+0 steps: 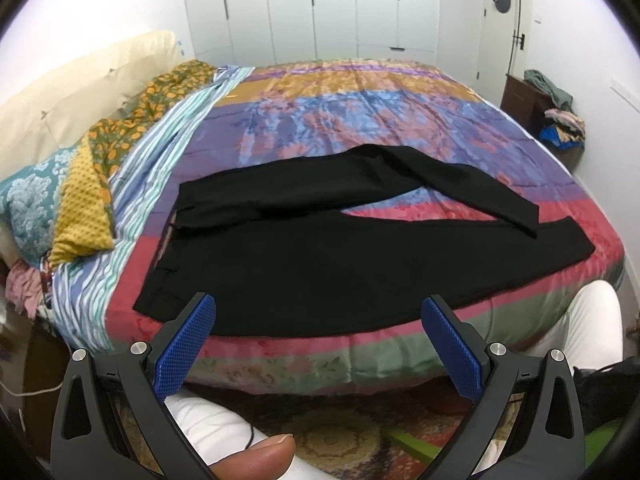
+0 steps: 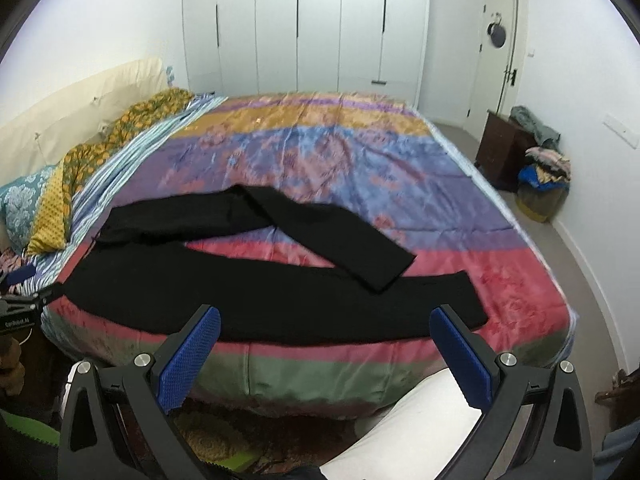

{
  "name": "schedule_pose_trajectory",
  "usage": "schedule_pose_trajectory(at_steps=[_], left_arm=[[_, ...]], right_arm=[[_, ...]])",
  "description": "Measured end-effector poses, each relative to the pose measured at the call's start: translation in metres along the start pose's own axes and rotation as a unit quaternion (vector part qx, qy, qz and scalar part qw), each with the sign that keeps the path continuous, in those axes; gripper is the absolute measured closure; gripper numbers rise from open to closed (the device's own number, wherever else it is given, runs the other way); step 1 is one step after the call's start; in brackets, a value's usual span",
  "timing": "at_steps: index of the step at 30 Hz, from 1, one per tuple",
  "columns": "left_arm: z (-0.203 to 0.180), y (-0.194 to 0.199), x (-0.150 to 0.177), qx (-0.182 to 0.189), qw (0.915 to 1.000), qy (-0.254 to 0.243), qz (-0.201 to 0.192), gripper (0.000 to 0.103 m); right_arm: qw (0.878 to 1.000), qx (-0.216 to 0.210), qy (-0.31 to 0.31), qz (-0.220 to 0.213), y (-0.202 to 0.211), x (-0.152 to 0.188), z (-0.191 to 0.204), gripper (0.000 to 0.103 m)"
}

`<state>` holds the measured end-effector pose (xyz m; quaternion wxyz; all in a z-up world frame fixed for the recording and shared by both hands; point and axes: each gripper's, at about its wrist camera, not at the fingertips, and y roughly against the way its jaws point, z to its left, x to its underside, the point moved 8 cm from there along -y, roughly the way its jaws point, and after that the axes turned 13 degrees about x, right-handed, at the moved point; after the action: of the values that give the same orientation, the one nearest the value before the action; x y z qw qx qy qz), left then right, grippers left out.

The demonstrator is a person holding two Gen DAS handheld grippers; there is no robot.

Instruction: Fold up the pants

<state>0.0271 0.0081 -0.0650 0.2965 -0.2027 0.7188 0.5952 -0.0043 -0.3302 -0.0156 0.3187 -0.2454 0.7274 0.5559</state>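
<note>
The black pants (image 1: 320,264) lay flat on the bed's colourful quilt (image 1: 360,120), near its front edge, their long axis running across the bed: waistband toward the pillows (image 1: 28,204) at the left, leg hems toward the right. The near leg stretched straight; the far leg bent and angled down so its hem crossed the near one. The left tool (image 1: 319,312) hung before the edge with its jaws spread wide and nothing between them, and the right tool (image 2: 325,322) did likewise. Only the left view showed a thumb (image 1: 256,458) at the bottom; only the right view showed the other tool's dark body (image 2: 18,312) at the left edge.
</note>
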Motion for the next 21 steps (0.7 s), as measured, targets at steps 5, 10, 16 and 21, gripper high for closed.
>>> schedule_pose_trajectory(at_steps=[5,10,16,21], left_arm=[[0.002,0.011,0.001,-0.009,0.9999,0.007,-0.003,0.000],[0.006,0.014,0.002,-0.005,0.9998,0.017,-0.010,0.000],[0.002,0.009,0.004,-0.004,0.9999,0.008,-0.006,0.001],[-0.002,0.005,0.002,-0.011,0.9999,0.003,-0.002,0.001]], right_arm=[[1.000,-0.007,-0.024,0.012,0.002,0.009,-0.002,0.000],[0.999,0.000,-0.026,0.018,0.001,0.016,-0.001,0.000],[1.000,0.022,-0.006,0.013,0.002,0.020,0.005,0.000],[0.999,0.028,-0.003,0.025,-0.006,0.028,0.002,0.000]])
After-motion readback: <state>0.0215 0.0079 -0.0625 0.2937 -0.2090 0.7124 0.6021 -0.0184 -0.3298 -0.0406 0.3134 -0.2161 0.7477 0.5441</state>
